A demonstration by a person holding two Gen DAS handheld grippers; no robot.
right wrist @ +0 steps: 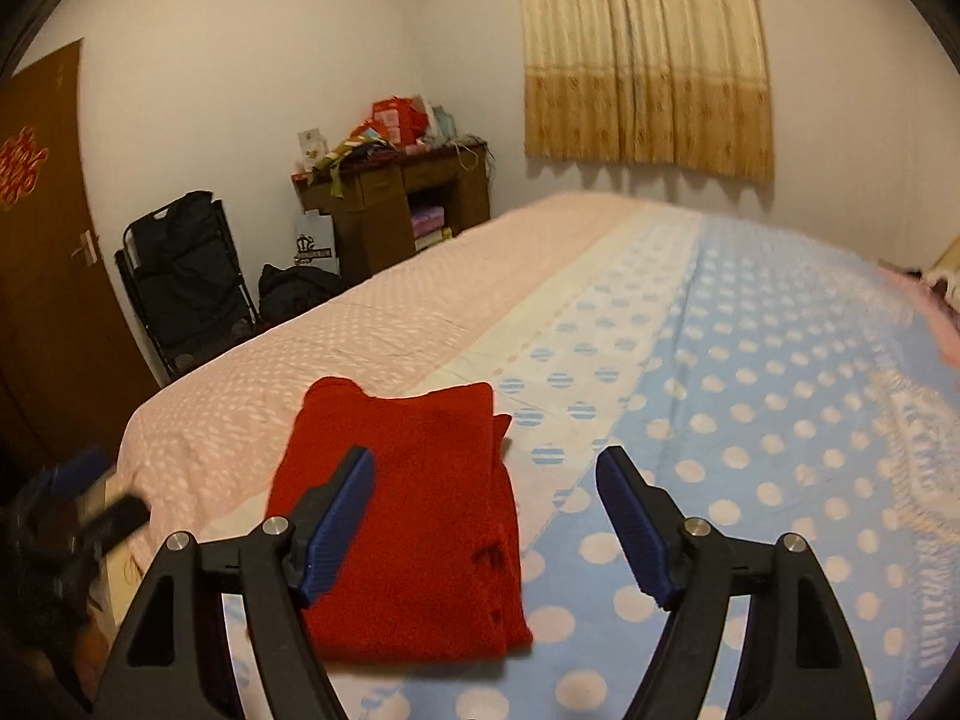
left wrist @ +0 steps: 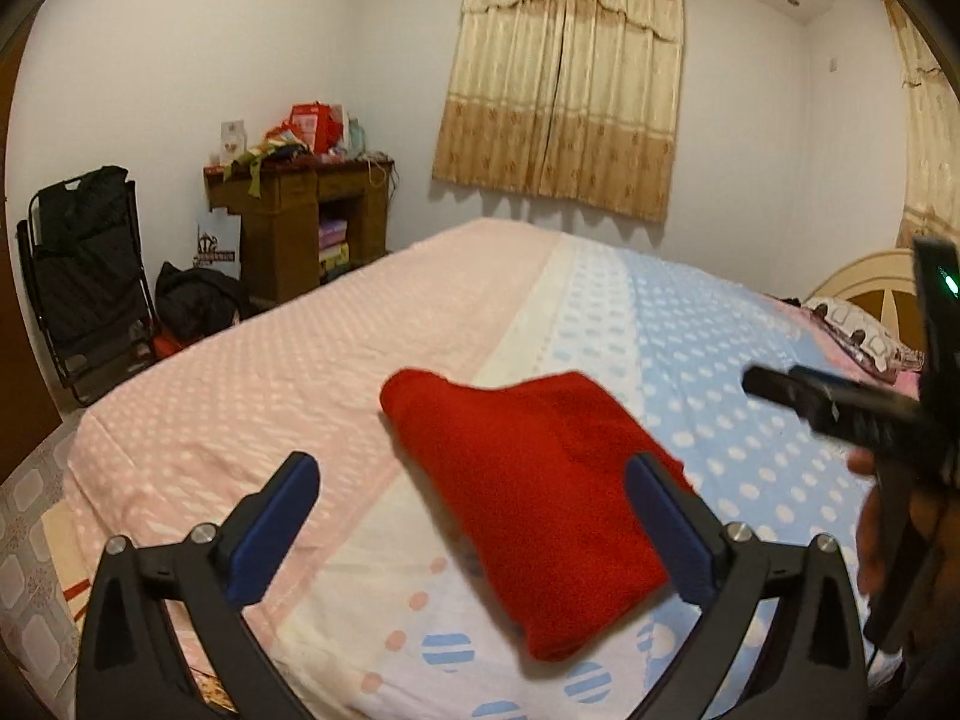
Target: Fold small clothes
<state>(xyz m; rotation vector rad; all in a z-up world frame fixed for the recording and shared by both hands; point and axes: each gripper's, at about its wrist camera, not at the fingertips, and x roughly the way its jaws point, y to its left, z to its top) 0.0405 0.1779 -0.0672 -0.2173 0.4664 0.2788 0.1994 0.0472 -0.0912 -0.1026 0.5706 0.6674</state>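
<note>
Jaws of the left gripper (left wrist: 471, 498) are standing spread wide, blue pads apart, nothing pinched between them, and the tool is tilting down toward the bed. The right gripper (right wrist: 486, 510) is likewise angling downward with its jaws spread and empty; from the left wrist view its black body is showing at the right edge, blurred, with part of a hand (left wrist: 870, 516) behind it.

The red garment (right wrist: 408, 516) is lying folded into a compact, roughly rectangular stack on the bed (right wrist: 750, 396), near the bed's near edge, sitting across the pale strip where the pink side of the sheet is meeting the blue side. Neither gripper is touching it.

The sheet is looking soft and slightly wrinkled, dotted with white on pink and on blue. The garment is appearing thick and fuzzy, like knit or fleece. Beyond the bed's far left corner, a dark wooden cabinet (left wrist: 300, 210) is carrying a heap of colourful items, a black folding chair (left wrist: 84, 276) is leaning by the wall, and beige patterned curtains (left wrist: 564, 90) are hanging closed on the white wall.
</note>
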